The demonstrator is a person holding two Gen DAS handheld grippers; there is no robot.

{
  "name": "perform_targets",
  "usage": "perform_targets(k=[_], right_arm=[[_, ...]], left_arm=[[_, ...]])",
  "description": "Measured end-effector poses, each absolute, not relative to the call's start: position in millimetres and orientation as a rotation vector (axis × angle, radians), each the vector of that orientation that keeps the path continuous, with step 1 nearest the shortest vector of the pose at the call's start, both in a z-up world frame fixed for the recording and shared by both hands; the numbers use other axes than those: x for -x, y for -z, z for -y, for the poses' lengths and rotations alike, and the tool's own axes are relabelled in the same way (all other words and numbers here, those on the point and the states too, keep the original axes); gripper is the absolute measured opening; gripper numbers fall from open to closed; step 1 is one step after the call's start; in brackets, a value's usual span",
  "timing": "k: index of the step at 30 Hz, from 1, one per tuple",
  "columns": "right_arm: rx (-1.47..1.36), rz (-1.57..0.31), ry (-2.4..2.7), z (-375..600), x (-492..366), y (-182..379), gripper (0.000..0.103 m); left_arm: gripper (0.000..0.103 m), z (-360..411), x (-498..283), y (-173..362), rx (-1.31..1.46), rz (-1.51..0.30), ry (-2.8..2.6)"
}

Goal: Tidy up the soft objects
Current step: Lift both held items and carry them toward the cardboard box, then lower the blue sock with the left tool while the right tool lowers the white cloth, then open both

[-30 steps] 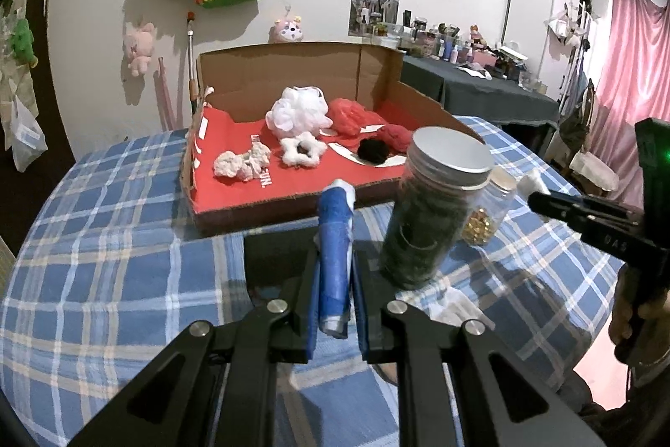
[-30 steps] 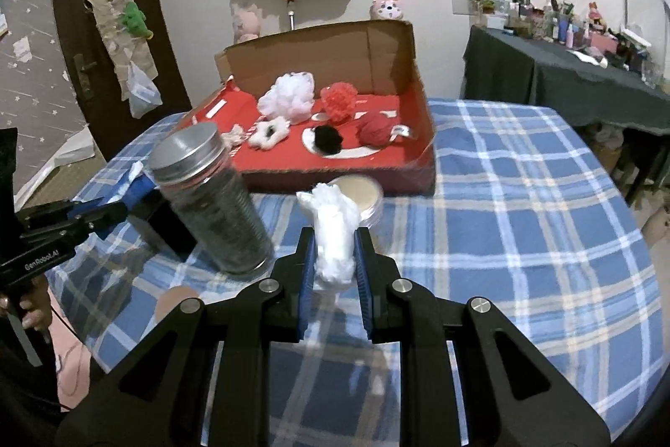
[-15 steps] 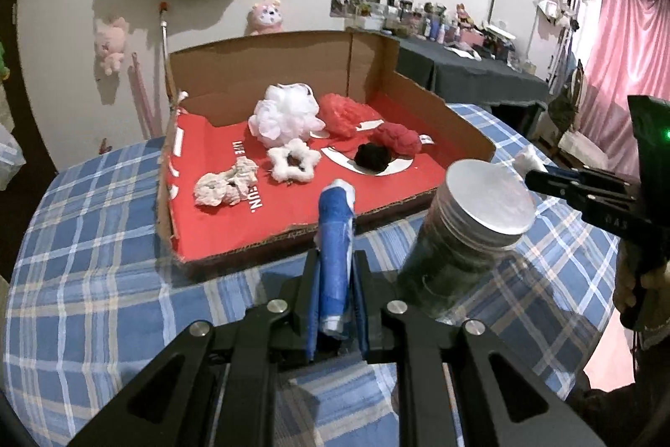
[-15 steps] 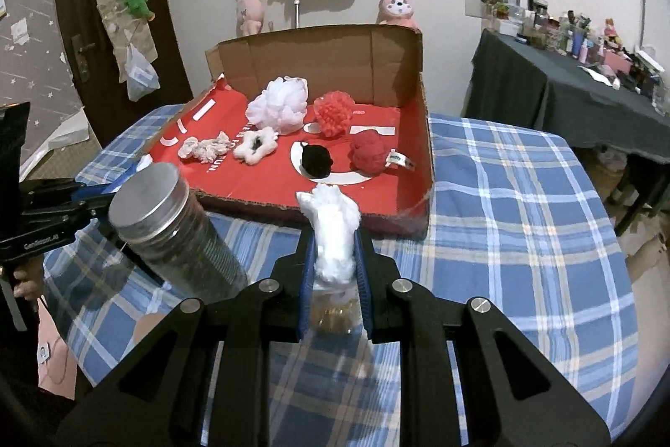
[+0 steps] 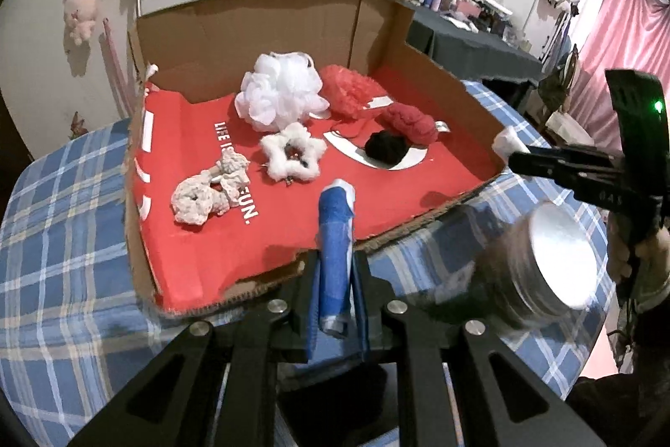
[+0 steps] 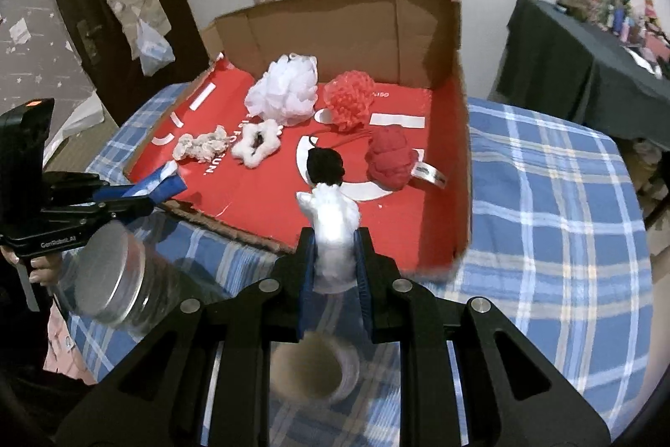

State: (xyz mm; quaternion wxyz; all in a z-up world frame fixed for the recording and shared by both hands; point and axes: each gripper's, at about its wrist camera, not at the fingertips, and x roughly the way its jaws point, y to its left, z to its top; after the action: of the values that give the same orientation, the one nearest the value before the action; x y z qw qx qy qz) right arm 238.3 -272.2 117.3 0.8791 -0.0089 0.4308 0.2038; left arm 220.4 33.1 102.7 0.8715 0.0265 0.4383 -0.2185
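Observation:
My left gripper (image 5: 337,262) is shut on a rolled blue soft item (image 5: 335,237), held over the near edge of the open cardboard box (image 5: 259,15) with its red floor. My right gripper (image 6: 333,237) is shut on a white fluffy piece (image 6: 333,220), just above the box's front edge (image 6: 234,227). Inside the box lie a white mesh pouf (image 5: 278,93), a red pouf (image 5: 349,91), a red yarn bundle (image 5: 410,122), a black ball (image 5: 385,149), a white star-shaped scrunchie (image 5: 293,158) and a cream scrunchie (image 5: 205,191).
A jar with a silver lid (image 5: 544,262) stands on the blue plaid tablecloth (image 5: 63,258) between the two grippers. A small round open container (image 6: 312,367) sits under the right gripper. A hand (image 5: 628,258) grips the right tool. A dark table with bottles (image 6: 586,49) stands behind.
Both grippers have moved forward from over the tablecloth to the box's front edge, still gripping their items. The jar and the small container now lie nearer and lower in the views.

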Motion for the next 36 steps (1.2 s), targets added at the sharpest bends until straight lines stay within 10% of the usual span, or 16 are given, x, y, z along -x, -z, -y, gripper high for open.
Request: perform_targets(k=[36], right_arm=[[0.453,-1.131,-0.315,220.6,-316.1,-64.6,0.018]], left_arm=[[0.016,-23.3,-319.4,-55.4,-0.301,-1.105,0.389]])
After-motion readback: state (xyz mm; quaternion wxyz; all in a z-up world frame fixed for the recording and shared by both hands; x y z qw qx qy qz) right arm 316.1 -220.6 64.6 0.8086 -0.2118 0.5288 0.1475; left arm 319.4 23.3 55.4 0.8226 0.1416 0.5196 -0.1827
